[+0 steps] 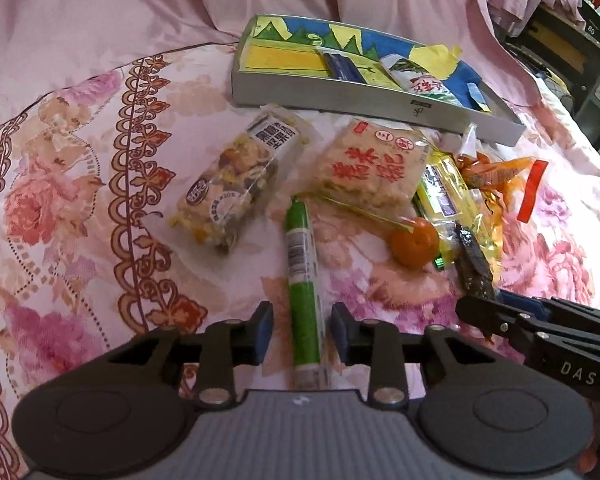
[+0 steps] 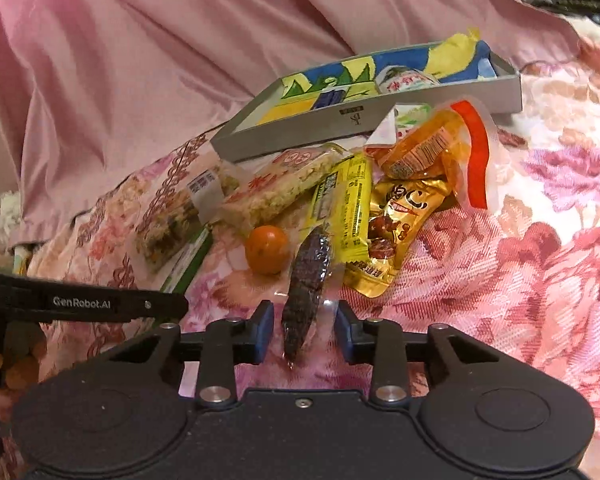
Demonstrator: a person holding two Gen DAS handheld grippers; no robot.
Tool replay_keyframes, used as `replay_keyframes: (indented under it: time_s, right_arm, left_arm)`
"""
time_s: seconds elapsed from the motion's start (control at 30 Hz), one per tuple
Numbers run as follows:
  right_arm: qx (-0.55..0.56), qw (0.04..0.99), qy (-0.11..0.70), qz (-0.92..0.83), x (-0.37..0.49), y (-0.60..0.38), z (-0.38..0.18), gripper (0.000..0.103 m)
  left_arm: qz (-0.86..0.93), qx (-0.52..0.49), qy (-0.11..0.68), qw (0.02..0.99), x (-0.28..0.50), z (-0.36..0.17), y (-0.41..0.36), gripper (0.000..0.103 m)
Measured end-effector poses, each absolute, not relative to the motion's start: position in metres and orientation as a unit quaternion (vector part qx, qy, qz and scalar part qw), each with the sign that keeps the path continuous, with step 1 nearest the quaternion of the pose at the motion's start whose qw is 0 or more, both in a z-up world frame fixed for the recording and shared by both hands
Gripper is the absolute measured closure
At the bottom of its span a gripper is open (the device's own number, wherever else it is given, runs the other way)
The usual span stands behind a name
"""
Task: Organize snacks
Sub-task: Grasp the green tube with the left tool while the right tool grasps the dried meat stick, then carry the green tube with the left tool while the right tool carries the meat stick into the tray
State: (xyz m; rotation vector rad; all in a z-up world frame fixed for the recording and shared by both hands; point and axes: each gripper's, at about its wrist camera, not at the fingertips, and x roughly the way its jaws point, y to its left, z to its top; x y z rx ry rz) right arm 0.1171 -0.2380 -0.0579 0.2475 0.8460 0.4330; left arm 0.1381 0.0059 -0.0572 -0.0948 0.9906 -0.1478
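Snacks lie on a pink floral bedspread. A long green stick pack runs between the pads of my left gripper, with a gap on each side, so the gripper is open. A slim dark packet lies between the pads of my right gripper, which do not press on it either. Beyond are a tangerine, a yellow bar, a gold pack, an orange bag, a rice cracker pack and a nut mix bag.
A shallow grey box with a blue and yellow lining stands behind the snacks and holds a few packets. Pink bedding rises behind it. Shelves stand at the far right. The two grippers sit close side by side.
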Motion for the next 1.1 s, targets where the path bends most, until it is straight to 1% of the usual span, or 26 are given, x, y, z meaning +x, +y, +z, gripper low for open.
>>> replay_keyframes:
  time_s: [0.07,0.1,0.17,0.37,0.47,0.53,0.77,0.83,0.93,1.1]
  right_arm:
    - [0.131,0.881,0.405,0.208,0.120,-0.240,-0.061,0.067]
    - [0.134,0.881,0.403,0.208,0.120,-0.240,-0.061,0.070]
    - [0.133,0.882,0.401,0.208,0.119,-0.240,-0.061,0.072]
    - [0.116,0.884,0.399,0.214,0.110,-0.238,-0.055,0.077]
    - [0.112,0.885,0.393,0.224,0.105,-0.237,-0.051,0.081]
    - [0.104,0.886,0.389,0.228,0.102,-0.236,-0.048,0.086]
    - [0.093,0.892,0.373,0.239,0.093,-0.233,-0.038,0.089]
    - [0.095,0.893,0.369,0.237,0.091,-0.235,-0.036,0.092]
    - [0.095,0.894,0.368,0.236,0.090,-0.237,-0.033,0.093]
    - [0.088,0.897,0.364,0.234,0.088,-0.238,-0.031,0.093]
  left_arm:
    - [-0.068,-0.037,0.475,0.877,0.138,-0.058,0.003,0.069]
    - [-0.066,-0.034,0.474,0.877,0.138,-0.058,0.002,0.071]
    - [-0.067,-0.032,0.477,0.876,0.136,-0.057,0.000,0.082]
    - [-0.086,-0.054,0.485,0.868,0.125,-0.053,-0.002,0.084]
    - [-0.097,-0.069,0.490,0.863,0.118,-0.052,-0.003,0.084]
    - [-0.101,-0.079,0.493,0.861,0.115,-0.051,-0.004,0.084]
    - [-0.120,-0.114,0.491,0.855,0.109,-0.046,-0.006,0.084]
    - [-0.123,-0.117,0.489,0.856,0.108,-0.044,-0.007,0.084]
    - [-0.125,-0.124,0.488,0.855,0.107,-0.042,-0.008,0.084]
    - [-0.127,-0.129,0.487,0.854,0.105,-0.040,-0.010,0.084]
